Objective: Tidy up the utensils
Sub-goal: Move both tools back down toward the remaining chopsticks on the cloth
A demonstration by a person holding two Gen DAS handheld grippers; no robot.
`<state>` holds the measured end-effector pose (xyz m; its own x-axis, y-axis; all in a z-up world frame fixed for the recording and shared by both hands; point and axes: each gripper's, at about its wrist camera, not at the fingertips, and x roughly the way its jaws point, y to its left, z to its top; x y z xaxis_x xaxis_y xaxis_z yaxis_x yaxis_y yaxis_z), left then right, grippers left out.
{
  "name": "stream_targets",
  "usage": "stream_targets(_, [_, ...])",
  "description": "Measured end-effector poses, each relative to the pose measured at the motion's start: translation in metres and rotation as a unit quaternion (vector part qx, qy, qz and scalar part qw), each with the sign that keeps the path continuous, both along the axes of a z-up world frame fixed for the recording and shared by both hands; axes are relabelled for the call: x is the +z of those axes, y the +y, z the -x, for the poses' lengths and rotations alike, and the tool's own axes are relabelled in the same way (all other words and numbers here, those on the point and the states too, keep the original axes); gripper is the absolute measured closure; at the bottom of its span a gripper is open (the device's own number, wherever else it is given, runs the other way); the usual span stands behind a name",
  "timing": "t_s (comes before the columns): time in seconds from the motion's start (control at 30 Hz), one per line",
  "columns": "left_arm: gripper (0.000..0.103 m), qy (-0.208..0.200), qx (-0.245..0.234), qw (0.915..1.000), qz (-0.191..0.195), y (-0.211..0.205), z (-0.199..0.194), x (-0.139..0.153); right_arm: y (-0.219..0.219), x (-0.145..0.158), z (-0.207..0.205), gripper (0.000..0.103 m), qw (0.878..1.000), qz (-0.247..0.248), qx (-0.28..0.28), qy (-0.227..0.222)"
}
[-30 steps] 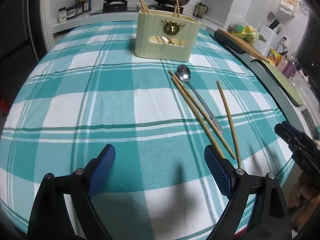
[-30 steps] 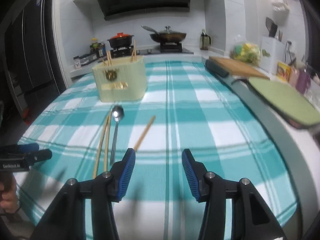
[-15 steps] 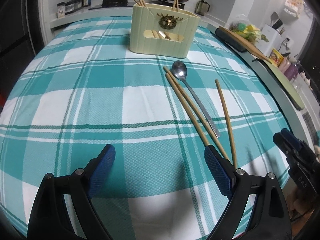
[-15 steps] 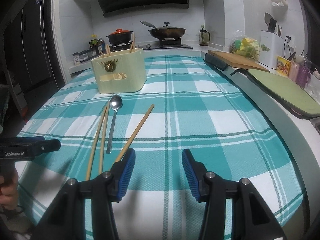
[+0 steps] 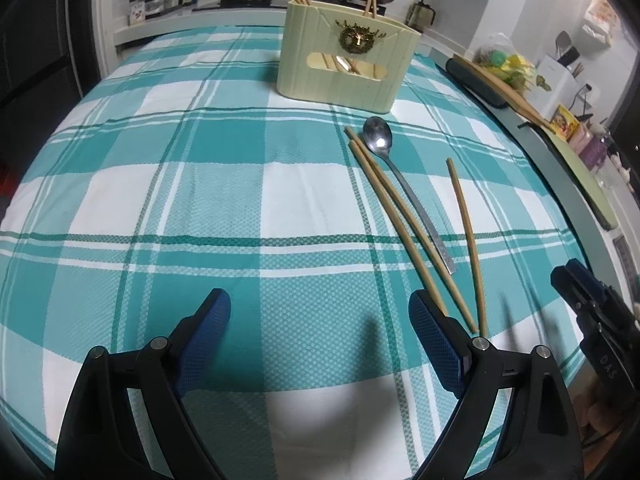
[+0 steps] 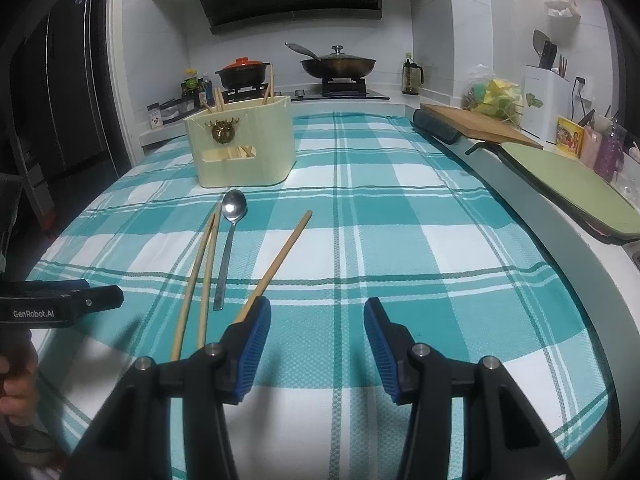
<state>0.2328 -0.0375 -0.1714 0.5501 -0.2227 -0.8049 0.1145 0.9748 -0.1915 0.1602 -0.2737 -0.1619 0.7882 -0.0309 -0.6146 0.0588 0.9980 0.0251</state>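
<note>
Lying loose on checkered surface (image 5: pixel 224 200): spoon (image 5: pixel 404 184) between chopstick pair (image 5: pixel 396 216) and single chopstick (image 5: pixel 466 220), near cream utensil holder (image 5: pixel 344 64). Left gripper (image 5: pixel 320 328) fingers spread wide, empty. Right gripper (image 6: pixel 316 340) fingers apart, pinching nothing.

My left hand-held gripper (image 5: pixel 320 312) is tilted down over the tabletop (image 5: pixel 200 200), jaws spread wide, nothing between the blue pads (image 5: pixel 208 320). My right hand-held gripper (image 6: pixel 318 316) points down at a shallower angle, jaws about half apart and also empty, pads (image 6: pixel 256 340) clear of everything. In the right wrist view my left hand (image 6: pixel 16 384) shows at the frame edge, wrapped around its gripper's handle.
</note>
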Motion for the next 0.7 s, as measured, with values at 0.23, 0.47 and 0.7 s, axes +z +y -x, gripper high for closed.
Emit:
stream_targets(0.23, [0.011,0.003,0.001,1.0000,-0.001,-0.001,0.001,-0.003,0.004,0.001,0.000,0.054,1.000,0.002,0.004,-0.003])
stream_targets(0.47, [0.011,0.009,0.004,1.0000,-0.001,-0.001,0.000,-0.008,0.000,0.000,0.001,0.054,1.000,-0.002,-0.003,-0.004])
stream_targets(0.7, [0.011,0.010,0.032,0.9985,0.043,0.013,-0.021,-0.005,-0.003,0.004,0.001,0.054,1.000,-0.005,-0.009,-0.008])
